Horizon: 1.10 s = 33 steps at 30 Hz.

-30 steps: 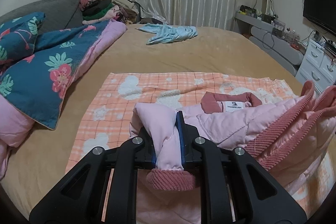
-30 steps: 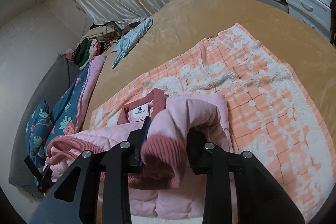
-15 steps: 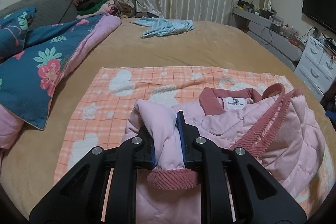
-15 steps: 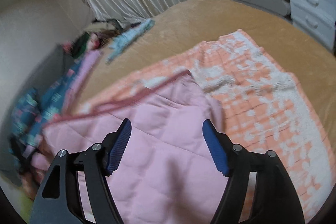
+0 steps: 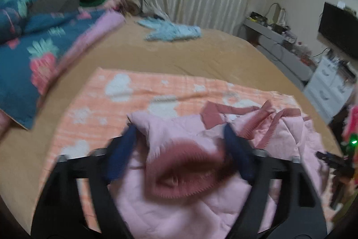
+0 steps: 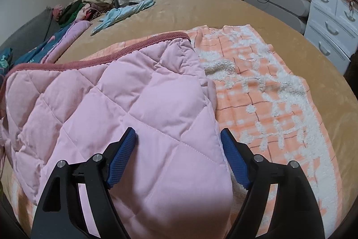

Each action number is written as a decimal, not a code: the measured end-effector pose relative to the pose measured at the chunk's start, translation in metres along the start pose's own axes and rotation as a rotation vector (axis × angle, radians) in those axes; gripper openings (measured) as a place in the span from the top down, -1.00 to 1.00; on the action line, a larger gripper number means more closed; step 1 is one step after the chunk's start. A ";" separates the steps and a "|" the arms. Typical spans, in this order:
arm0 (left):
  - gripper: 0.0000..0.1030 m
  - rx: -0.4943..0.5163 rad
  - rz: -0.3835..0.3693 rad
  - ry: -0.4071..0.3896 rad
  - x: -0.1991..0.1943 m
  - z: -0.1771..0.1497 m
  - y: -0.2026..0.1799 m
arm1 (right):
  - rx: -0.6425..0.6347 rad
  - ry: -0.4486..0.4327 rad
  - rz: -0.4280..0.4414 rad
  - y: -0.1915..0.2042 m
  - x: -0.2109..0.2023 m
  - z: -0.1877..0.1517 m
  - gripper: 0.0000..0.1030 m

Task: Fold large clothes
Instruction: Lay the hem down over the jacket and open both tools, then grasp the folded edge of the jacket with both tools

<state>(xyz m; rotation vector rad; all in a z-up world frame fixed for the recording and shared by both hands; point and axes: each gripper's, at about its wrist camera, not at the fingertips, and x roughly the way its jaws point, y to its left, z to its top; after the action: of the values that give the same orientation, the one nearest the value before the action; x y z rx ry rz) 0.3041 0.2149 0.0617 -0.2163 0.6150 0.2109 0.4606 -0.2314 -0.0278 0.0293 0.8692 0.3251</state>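
Opening now, both hand-held grippers; pink jacket (image 6: pixel 125 100) sleeves released, seemingly.

Soft, even indoor light fills both views, without glare or hard shadows. The left wrist view is smeared by motion blur, worst on the dark red cuff (image 5: pixel 190 174) at lower centre, while the right wrist view is sharp. Fisheye distortion bends the edges and black vignetting fills the corners.

Left view blurred; jacket cuff (image 5: pixel 188 174) smeared.
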 end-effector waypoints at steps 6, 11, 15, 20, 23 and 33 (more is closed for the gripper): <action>-0.58 0.038 0.069 0.006 -0.003 -0.010 0.015 | -0.033 -0.035 0.002 -0.001 -0.014 -0.006 -0.49; -0.75 -0.028 0.030 0.122 0.021 -0.057 0.059 | -0.068 -0.062 -0.003 -0.005 -0.030 -0.025 -0.55; -0.82 -0.105 -0.090 0.197 0.034 -0.092 0.077 | -0.079 -0.054 0.007 -0.012 -0.027 -0.037 -0.57; -0.57 -0.080 -0.140 0.192 0.033 -0.108 0.062 | -0.032 -0.048 0.067 -0.015 -0.019 -0.043 -0.42; 0.33 -0.004 -0.091 0.159 0.028 -0.106 0.042 | -0.037 -0.061 0.090 -0.007 -0.019 -0.044 0.14; 0.82 0.044 0.027 -0.006 0.016 -0.045 0.019 | 0.034 -0.211 0.032 0.012 -0.052 0.016 0.71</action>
<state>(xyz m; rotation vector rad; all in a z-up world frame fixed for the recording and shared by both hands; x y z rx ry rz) 0.2874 0.2232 0.0135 -0.1651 0.6159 0.2239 0.4386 -0.2335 0.0234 0.1077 0.6654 0.3305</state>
